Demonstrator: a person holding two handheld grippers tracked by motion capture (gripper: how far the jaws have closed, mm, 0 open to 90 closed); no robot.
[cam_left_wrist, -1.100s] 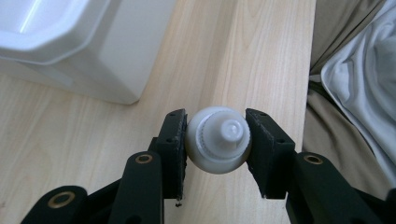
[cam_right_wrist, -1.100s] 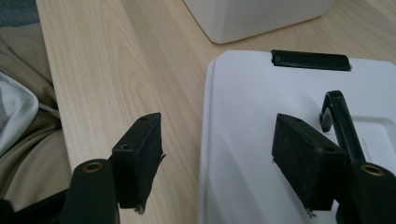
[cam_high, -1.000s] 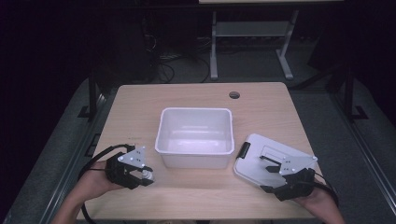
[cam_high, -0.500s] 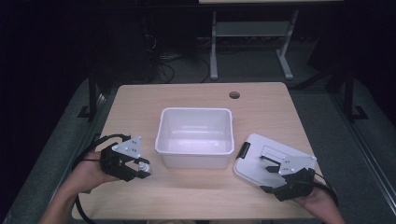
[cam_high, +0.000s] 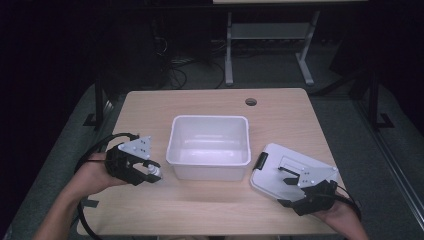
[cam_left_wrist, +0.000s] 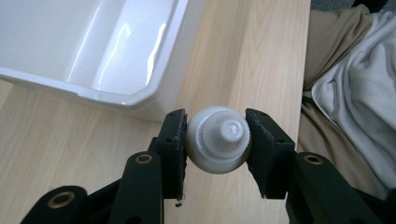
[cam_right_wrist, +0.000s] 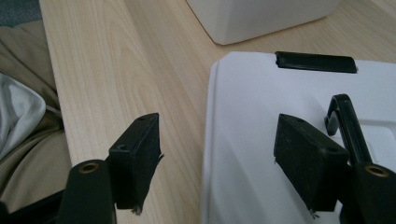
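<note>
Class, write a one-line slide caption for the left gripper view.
Left gripper clamps a small white bottle beside the white tub.

Table (cam_high: 210, 210): pale wood-grain surface, matt. Bin (cam_high: 209, 148) at table centre: white plastic, glossy (highlights on inner walls). Lid (cam_high: 280, 170) at 4 o'clock of bin: white plastic, smooth, black plastic latch (cam_right_wrist: 315, 62). Bottle (cam_left_wrist: 218, 139): white plastic, ribbed cap. Gripper pads (cam_right_wrist: 135, 158): matt black.

Each black gripper (cam_high: 142, 169) carries a grey 3-cornered plate (cam_high: 136, 147), brass-coloured screws (cam_left_wrist: 144, 159) and a black cable (cam_high: 92, 152); forearms bare.
</note>
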